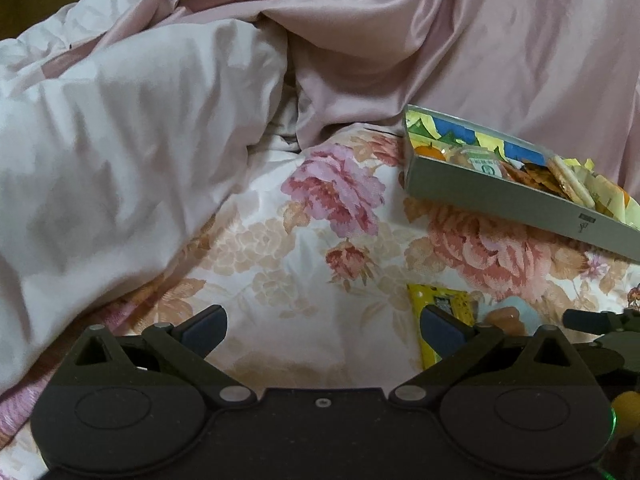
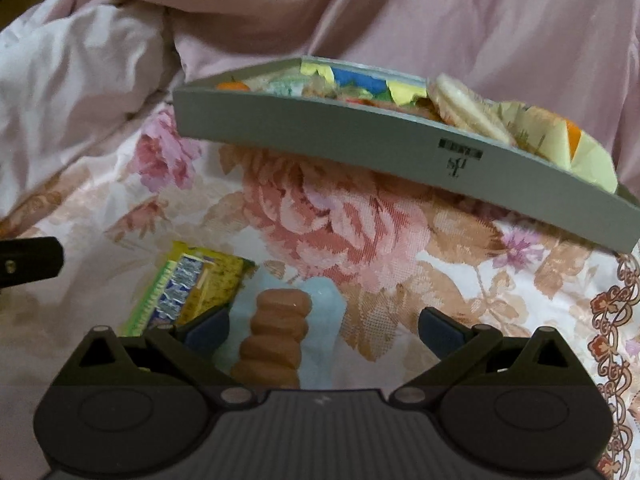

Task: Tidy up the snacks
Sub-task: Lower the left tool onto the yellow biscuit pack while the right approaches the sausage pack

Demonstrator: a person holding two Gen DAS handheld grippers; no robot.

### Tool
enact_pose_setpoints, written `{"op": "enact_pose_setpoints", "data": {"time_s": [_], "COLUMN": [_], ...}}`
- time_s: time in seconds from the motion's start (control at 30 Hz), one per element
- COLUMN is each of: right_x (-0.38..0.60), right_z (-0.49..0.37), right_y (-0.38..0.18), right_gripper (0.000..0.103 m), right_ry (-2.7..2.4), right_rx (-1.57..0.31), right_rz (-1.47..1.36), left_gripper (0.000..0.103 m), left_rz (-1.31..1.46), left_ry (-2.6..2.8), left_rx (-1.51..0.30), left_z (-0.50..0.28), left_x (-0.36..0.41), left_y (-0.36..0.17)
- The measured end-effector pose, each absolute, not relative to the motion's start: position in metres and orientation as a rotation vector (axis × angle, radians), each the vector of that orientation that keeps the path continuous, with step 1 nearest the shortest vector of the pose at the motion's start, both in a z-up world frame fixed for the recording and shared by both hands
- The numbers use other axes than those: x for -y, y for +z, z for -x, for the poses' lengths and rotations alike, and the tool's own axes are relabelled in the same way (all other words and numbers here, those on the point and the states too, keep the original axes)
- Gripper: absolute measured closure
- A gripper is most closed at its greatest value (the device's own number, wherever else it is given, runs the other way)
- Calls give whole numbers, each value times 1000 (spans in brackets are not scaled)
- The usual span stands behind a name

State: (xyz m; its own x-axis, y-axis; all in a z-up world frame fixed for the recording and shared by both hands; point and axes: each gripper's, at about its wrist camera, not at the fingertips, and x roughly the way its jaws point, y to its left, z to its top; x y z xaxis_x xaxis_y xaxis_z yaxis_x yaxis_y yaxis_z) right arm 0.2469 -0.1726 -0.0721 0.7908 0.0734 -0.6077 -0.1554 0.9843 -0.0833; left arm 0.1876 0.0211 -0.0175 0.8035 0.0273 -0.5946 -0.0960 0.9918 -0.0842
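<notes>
A grey box (image 2: 320, 128) holding several snacks, crackers and an orange lies on the floral bedsheet; it also shows in the left wrist view (image 1: 500, 196). A yellow snack packet (image 2: 192, 288) and a brown ridged snack on a light blue wrapper (image 2: 276, 332) lie on the sheet in front of the box. My right gripper (image 2: 324, 330) is open and empty, low over the brown snack. My left gripper (image 1: 320, 330) is open and empty, left of the yellow packet (image 1: 440, 312).
A rumpled pink duvet (image 1: 140, 140) piles up at the left and behind the box. The floral sheet (image 1: 320, 232) lies flat between the grippers and the box. The other gripper's finger (image 2: 32, 260) shows at the left edge.
</notes>
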Motion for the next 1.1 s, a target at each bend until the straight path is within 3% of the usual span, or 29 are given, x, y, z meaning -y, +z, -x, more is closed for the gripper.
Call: {"op": "enact_pose_setpoints", "data": {"time_s": [0.93, 1.1], "right_x": [181, 187], "right_z": [-212, -216], "right_y": [-78, -81], "right_gripper": [1, 11], "right_ry": [163, 144], "right_rx": [-598, -600], "right_rz": [244, 188], "left_gripper": [1, 1], "left_rz": [90, 60], "left_ry": [-129, -139], "left_rx": [-703, -709], "left_z": [-229, -229], "left_x": [17, 23], "left_y": [-43, -47]}}
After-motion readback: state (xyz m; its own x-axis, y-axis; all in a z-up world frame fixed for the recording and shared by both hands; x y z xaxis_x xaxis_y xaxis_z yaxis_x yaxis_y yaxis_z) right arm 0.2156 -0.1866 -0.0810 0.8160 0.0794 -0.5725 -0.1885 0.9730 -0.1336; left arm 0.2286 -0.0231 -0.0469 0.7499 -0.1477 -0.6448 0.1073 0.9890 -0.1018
